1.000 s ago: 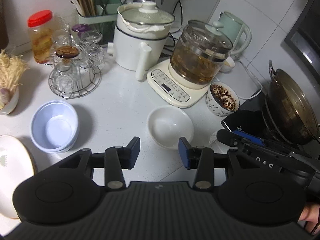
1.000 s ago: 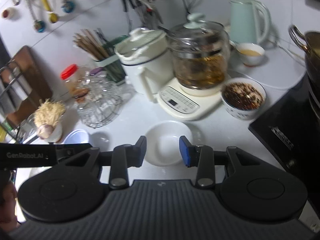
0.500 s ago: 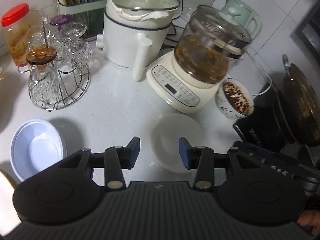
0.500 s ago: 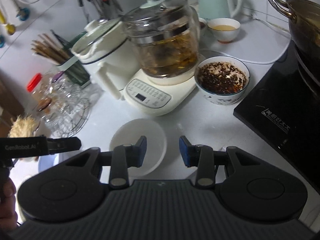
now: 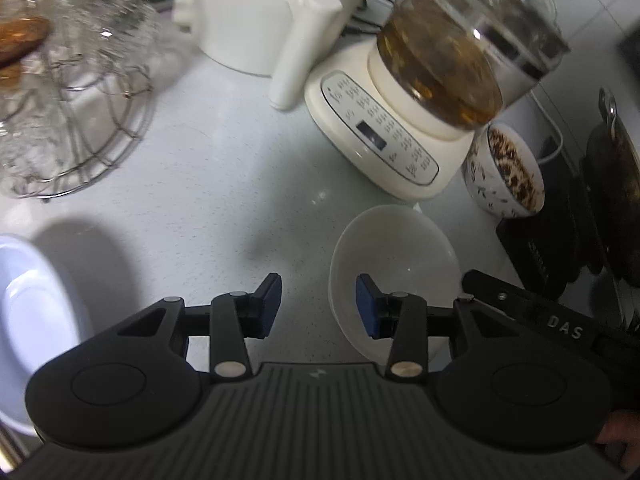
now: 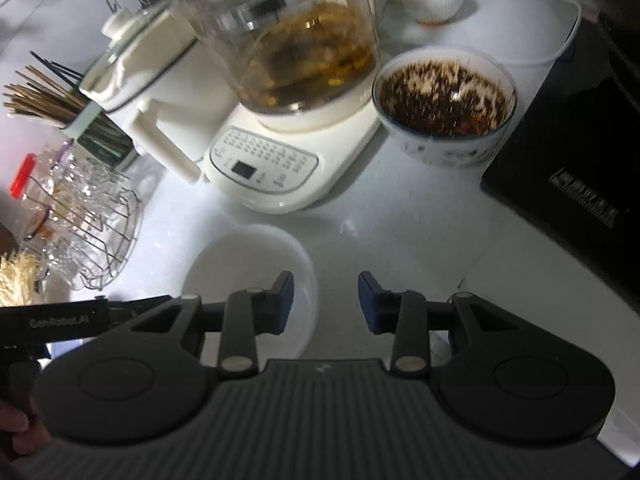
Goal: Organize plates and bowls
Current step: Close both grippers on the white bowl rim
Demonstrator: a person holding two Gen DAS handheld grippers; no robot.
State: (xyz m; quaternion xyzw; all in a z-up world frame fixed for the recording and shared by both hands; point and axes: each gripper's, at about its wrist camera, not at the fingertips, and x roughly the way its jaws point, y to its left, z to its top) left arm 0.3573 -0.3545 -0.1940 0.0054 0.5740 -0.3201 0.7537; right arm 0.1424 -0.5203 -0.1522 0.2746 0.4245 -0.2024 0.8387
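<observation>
The small white bowl (image 5: 394, 264) sits empty on the white countertop (image 5: 224, 200), just in front of the cream base of the glass health kettle (image 5: 444, 60) and near the patterned bowl of dark spice (image 5: 506, 172). The left gripper (image 5: 319, 304) hangs over the bowl's left rim with its jaws spread: the right finger's blue pad (image 5: 366, 306) lies over the inside of the bowl, the left pad over bare counter, and whether either touches the rim cannot be told. The right gripper (image 6: 326, 302) straddles the bowl's right rim the same way, jaws parted, its left pad (image 6: 285, 300) over the bowl and its right pad over the counter; nothing is pinched. Both tools tilt steeply downward, each visible at the edge of the other's view. A pale blue bowl (image 5: 28, 320) lies well apart at the left edge. A wire rack of glassware (image 5: 68, 92) stands behind it, a white electric pot (image 5: 256, 12) beside the kettle, and a black induction hob (image 6: 568, 152) bounds the right. Bare counter lies between the white bowl and the blue one.
</observation>
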